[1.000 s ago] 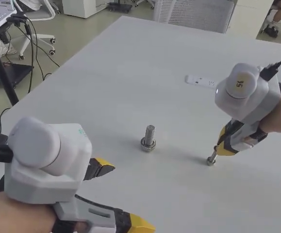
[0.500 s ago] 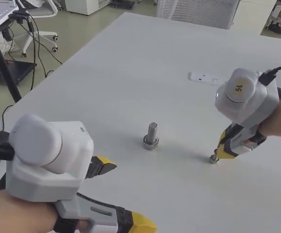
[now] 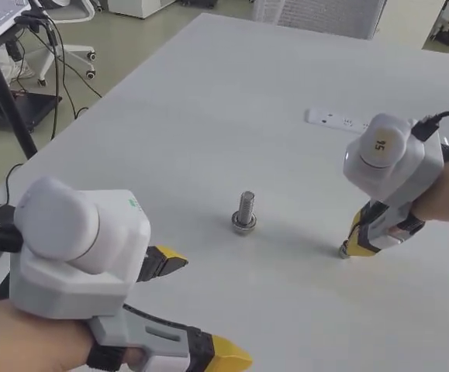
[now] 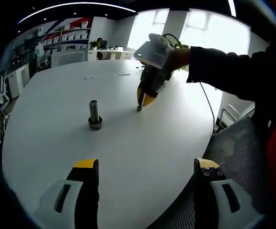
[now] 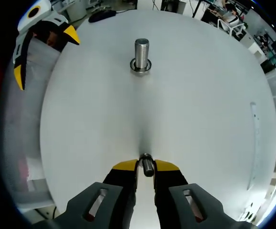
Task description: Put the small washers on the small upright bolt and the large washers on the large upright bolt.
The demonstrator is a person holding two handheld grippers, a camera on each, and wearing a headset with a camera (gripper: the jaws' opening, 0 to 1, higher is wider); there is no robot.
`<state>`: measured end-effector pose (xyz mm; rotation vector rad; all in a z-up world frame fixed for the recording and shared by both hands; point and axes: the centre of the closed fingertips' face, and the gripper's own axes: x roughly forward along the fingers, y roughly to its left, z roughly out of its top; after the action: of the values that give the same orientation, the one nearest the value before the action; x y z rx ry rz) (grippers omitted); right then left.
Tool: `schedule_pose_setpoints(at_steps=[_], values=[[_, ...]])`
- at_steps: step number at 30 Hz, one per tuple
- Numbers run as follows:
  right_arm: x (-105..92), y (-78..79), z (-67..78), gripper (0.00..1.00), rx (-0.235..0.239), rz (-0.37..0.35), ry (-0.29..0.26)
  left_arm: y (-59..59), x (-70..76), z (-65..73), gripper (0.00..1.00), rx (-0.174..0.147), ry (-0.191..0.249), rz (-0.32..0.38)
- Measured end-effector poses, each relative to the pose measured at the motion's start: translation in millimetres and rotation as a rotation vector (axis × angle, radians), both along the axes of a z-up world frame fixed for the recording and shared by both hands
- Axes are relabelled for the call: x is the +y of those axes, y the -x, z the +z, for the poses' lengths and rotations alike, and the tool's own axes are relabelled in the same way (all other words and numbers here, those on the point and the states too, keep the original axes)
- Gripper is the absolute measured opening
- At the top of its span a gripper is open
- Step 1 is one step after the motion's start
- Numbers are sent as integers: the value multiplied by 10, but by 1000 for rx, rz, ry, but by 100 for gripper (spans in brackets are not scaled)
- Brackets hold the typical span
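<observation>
The large upright bolt (image 3: 244,215) (image 4: 94,114) (image 5: 141,56) stands mid-table with washers stacked at its base. Right of it stands the small upright bolt (image 3: 343,250) (image 4: 138,109) (image 5: 147,167). My right gripper (image 3: 356,245) (image 4: 141,101) (image 5: 147,169) is down on it, jaws shut close on either side of the bolt's top; no washer is visible between them. My left gripper (image 3: 201,310) (image 4: 146,167) (image 5: 42,55) hovers open and empty at the near left, pointing toward the large bolt.
A white power strip (image 3: 336,120) (image 5: 254,138) lies on the table (image 3: 208,116) beyond the right gripper. Off the left edge stand a desk with cables (image 3: 7,85) and an office chair. A cable runs back from the right gripper.
The right gripper has sunk a little, so its jaw tips now cover most of the small bolt. The left gripper has held still; the head camera has shifted.
</observation>
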<state>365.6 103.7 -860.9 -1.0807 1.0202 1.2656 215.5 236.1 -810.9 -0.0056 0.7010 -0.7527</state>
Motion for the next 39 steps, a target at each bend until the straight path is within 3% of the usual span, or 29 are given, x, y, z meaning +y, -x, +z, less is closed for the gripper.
schedule_pose_setpoints(at_steps=[39], values=[[47,19,-22,16,10,-5,-7,1,-4,-5,81,6,3,-6]])
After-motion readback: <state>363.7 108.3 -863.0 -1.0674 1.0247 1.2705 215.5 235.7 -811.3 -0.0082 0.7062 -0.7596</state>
